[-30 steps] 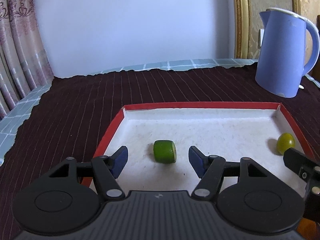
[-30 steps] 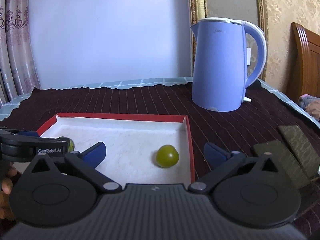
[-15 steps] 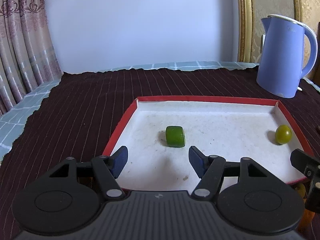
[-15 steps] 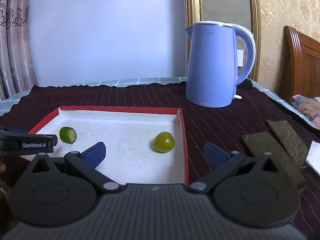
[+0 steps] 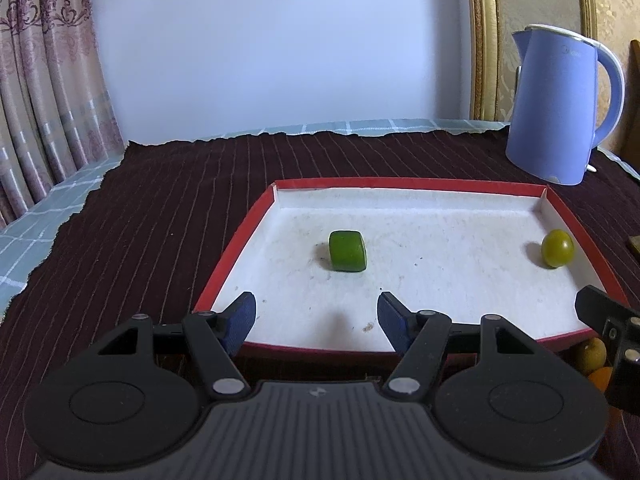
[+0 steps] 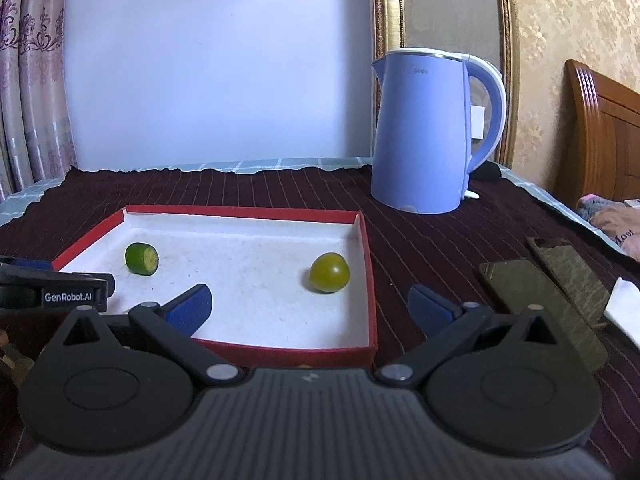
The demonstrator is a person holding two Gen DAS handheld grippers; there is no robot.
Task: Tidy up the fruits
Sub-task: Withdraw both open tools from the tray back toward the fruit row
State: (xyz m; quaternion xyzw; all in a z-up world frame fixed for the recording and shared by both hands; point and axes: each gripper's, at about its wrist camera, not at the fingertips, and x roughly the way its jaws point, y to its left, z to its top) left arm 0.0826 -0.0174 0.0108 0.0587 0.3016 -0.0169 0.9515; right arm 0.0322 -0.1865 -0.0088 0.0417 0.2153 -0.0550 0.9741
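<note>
**Two small fruits in the tray, both tongs empty**

The cut green fruit [image 5: 347,256] lies left of centre in the red-rimmed tray [image 5: 408,182]; the round olive-green fruit [image 6: 329,272] sits near its right wall. Both look light, smooth and likely to roll, so grip across their widest part. The left tongs [image 5: 313,322] and right tongs [image 6: 310,307] stand apart, holding nothing. The wall crowds the round fruit; the tray's middle is open.

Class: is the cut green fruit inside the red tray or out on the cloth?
Inside. The cut green fruit lies on the white floor of the tray.
</note>
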